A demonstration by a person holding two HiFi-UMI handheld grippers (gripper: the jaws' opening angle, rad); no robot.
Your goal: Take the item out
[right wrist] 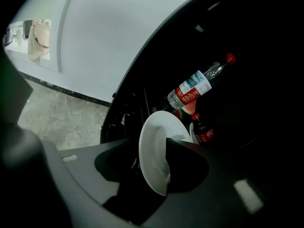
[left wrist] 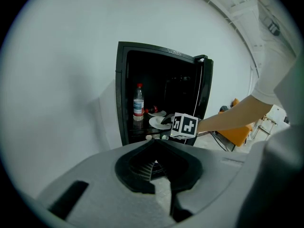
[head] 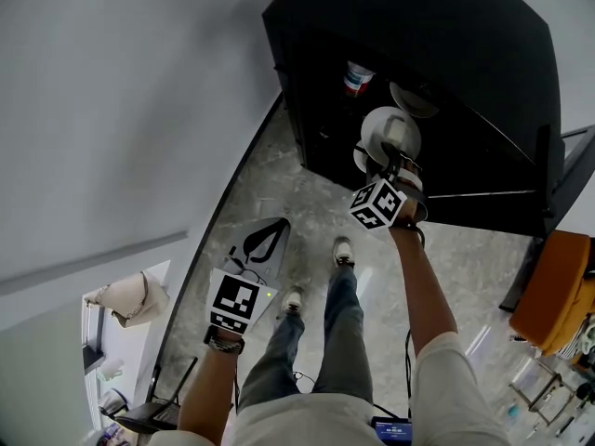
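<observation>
A white plate (head: 386,130) lies on a shelf inside the black cabinet (head: 446,26). My right gripper (head: 394,156) reaches into the cabinet at that plate. In the right gripper view the plate (right wrist: 153,148) stands edge-on between the jaws. The right gripper (right wrist: 152,144) is open, with a dark gap between the plate and one jaw. Behind the plate are a clear water bottle (right wrist: 194,87) with a red cap and a small dark bottle (right wrist: 203,131). My left gripper (head: 277,223) hangs low over the floor, shut and with nothing in it, its tips (left wrist: 154,142) meeting.
A second white plate (head: 414,100) lies deeper on the shelf beside the bottle (head: 356,75). The cabinet door (head: 556,170) stands open at the right. An orange chair (head: 558,295) is at the far right. A white wall runs along the left, and my legs stand on the marble floor (head: 307,203).
</observation>
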